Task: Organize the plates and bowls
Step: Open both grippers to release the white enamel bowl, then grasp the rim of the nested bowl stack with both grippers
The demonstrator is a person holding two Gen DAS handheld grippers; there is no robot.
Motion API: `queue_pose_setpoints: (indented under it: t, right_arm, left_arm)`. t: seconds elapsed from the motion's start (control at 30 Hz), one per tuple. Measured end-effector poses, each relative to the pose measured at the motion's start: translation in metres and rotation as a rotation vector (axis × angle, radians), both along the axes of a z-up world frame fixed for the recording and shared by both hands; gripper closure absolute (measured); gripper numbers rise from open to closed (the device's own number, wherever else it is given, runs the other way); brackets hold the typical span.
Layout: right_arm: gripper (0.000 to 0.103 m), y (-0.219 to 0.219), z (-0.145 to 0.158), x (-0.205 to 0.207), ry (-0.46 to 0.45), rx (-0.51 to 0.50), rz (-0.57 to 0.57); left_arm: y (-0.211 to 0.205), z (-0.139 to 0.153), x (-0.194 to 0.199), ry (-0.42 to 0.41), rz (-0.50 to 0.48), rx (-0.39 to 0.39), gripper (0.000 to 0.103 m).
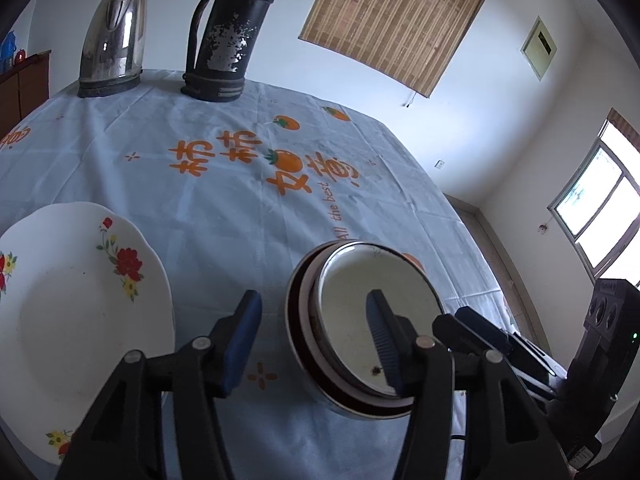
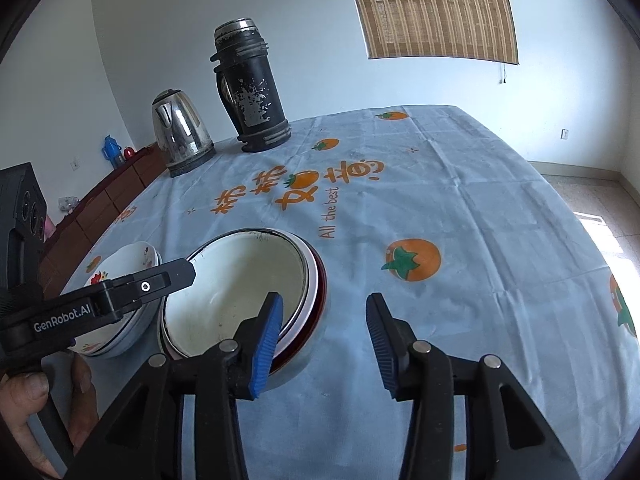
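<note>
Both claws are spread wide with nothing in them: left gripper [image 1: 314, 320] has its right finger hanging over the bowl stack [image 1: 360, 328], so the stack sits at roughly 1 o'clock from it, while from the right gripper [image 2: 322, 332] the same stack [image 2: 240, 296] is at about 10 o'clock, rim just under its left finger. Flowered plates [image 1: 80, 292] are at 9 o'clock of the left one, so I'd say left is nearer those. Tablecloth [image 2: 460, 208] reads "All the best" plus orange Chinese characters, and the left tool's side says "GenRobot.AI"
</note>
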State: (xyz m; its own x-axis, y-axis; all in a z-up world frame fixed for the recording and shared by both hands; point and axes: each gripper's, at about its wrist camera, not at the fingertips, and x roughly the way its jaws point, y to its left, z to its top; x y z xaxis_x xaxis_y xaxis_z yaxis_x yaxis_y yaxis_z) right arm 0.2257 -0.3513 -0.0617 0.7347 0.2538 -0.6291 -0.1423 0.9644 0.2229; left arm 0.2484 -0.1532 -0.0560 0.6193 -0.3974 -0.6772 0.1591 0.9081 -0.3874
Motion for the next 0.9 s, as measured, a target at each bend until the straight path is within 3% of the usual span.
queue_pose_setpoints:
  t: [0.3, 0.6, 0.67, 0.9]
  right_arm:
    - [0.056, 0.005, -0.006, 0.000, -0.004, 0.033, 0.006]
    - [0.056, 0.016, -0.016, 0.006, 0.047, 0.055, 0.013]
    - [0.056, 0.018, -0.017, 0.006, 0.050, 0.053, 0.011]
    - [0.063, 0.022, -0.013, 0.005, 0.052, 0.023, 0.000]
  left_arm:
    - [-0.013, -0.008, -0.001, 0.021, -0.038, 0.034, 0.048]
    - [-0.014, -0.024, 0.006, 0.075, -0.028, 0.054, 0.051]
    - [-0.014, -0.025, 0.006, 0.082, -0.039, 0.040, 0.060]
    - [-0.016, -0.019, 0.001, 0.067, -0.022, 0.048, 0.060]
